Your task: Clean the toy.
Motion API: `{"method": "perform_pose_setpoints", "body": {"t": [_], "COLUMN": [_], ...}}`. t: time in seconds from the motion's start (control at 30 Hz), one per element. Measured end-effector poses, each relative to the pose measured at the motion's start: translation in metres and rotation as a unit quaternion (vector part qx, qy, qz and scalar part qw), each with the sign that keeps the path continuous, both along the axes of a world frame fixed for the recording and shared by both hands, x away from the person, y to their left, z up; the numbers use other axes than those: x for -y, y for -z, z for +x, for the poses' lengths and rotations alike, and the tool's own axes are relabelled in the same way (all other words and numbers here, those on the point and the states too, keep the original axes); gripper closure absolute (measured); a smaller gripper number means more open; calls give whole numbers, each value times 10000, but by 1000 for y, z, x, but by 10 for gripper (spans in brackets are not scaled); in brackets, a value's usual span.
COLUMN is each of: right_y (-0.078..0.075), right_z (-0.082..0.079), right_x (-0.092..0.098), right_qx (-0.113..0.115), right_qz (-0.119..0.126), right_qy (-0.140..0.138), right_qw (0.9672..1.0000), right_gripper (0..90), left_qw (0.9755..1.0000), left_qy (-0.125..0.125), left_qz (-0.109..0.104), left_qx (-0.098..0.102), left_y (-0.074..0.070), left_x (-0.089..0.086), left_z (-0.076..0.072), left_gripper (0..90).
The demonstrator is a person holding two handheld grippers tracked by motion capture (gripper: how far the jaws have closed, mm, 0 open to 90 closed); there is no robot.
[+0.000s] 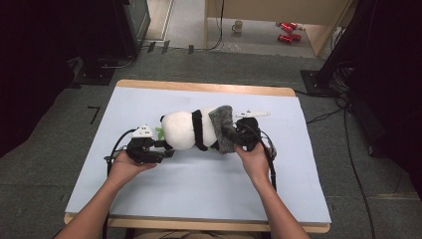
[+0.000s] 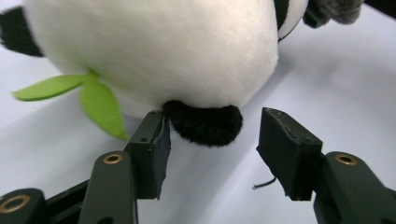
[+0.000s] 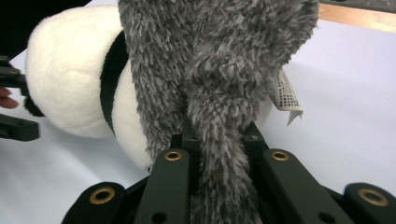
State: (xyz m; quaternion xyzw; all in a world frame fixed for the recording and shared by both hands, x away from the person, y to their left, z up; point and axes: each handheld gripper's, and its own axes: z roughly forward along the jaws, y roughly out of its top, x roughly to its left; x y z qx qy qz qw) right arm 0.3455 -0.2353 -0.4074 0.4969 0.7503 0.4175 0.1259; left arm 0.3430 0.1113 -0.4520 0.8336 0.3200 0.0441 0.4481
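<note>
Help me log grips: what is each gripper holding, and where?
Right gripper pinches the grey fuzzy cloth by its hanging fold. Left gripper holds nothing.

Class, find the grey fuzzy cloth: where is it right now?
In the high view the grey fuzzy cloth is draped over the right end of the plush panda, mid-table, and the right gripper is shut on its hanging fold.

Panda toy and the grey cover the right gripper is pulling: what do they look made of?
Panda toy: soft plush, short dense white and black pile, matte; its green leaves look like smooth felt or foam. Grey cover: shaggy, longer-pile fleece or faux fur, bunching limply between the right gripper's jaws, so probably thin stretchy fabric.
</note>
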Motion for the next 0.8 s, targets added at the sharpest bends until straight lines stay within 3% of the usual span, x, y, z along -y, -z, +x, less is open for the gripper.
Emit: {"method": "perform_pose_setpoints", "body": {"t": [0.17, 0.2, 0.33, 0.53, 0.67, 0.8], "right_y": [-3, -3, -6, -9, -9, -11], "right_z": [8, 10, 15, 17, 19, 21], "right_x": [-1, -1, -1, -2, -2, -3], "right_qx": [-37, -49, -100, -144, -153, -164], "right_qz": [-34, -14, 28, -15, 13, 98], "right_qy": [74, 75, 78, 39, 35, 41], "right_qw": [10000, 10000, 9999, 9999, 9999, 9998], "right_gripper": [789, 789, 788, 786, 785, 780], "left_qw": [9983, 9981, 9981, 9969, 9972, 9966], "left_qy": [-182, -189, -132, 136, 247, 290], "left_qz": [-377, -414, -423, -429, -450, -450], "left_qx": [411, 420, 421, 642, 546, 627], "left_y": [-11, -13, -17, -28, -23, -15], "left_x": [-16, -17, -12, -1, 2, 2], "left_z": [-1, 0, 6, 8, 12, 18], "left_gripper": [367, 353, 337, 313, 274, 248]}}
